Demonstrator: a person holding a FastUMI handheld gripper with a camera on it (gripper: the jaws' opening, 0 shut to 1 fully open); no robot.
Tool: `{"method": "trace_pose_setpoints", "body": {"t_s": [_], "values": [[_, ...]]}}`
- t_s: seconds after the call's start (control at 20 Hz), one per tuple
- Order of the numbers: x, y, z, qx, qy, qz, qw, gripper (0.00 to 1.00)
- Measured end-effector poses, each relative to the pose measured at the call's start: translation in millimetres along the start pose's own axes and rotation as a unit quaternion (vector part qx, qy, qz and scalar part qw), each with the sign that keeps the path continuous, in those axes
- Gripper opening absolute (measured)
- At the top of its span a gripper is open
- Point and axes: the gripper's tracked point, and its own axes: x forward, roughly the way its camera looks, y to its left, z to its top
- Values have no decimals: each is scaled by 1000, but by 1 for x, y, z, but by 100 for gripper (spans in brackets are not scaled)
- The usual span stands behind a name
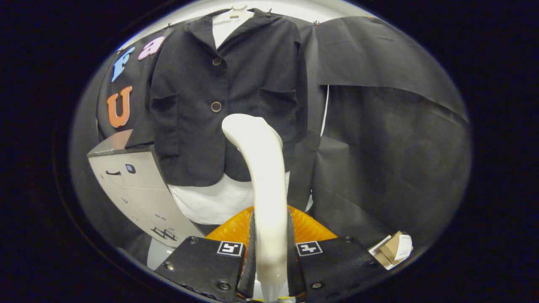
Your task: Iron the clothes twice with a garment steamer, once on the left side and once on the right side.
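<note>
Steamer (263, 176) in grip, head aimed at jacket (223, 97).
Gripper (269, 252) jaws pinch steamer handle from both sides. Jacket hangs just beyond, approx centred on head; contact w/ cloth can't be told. No sign either pass is done; judge left and right both pending.

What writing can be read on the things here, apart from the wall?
Pale grey cabinet: dark marks, too blurred to read.
Small brown cardboard box: white label, too small to read.
Gripper, shut on the white curved steamer: square pattern tags, no words.
Black buttoned jacket: none.
</note>
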Motion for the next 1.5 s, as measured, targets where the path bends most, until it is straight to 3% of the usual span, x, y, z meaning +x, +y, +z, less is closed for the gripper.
{"method": "trace_pose_setpoints", "body": {"t_s": [0.5,0.9,1.25,1.5], "values": [[-113,-66,51,13,-85,76,993,33],[-196,-115,49,17,-116,134,984,33],[-237,-144,46,24,-119,152,981,33],[-252,-153,49,43,-126,138,981,33]]}}
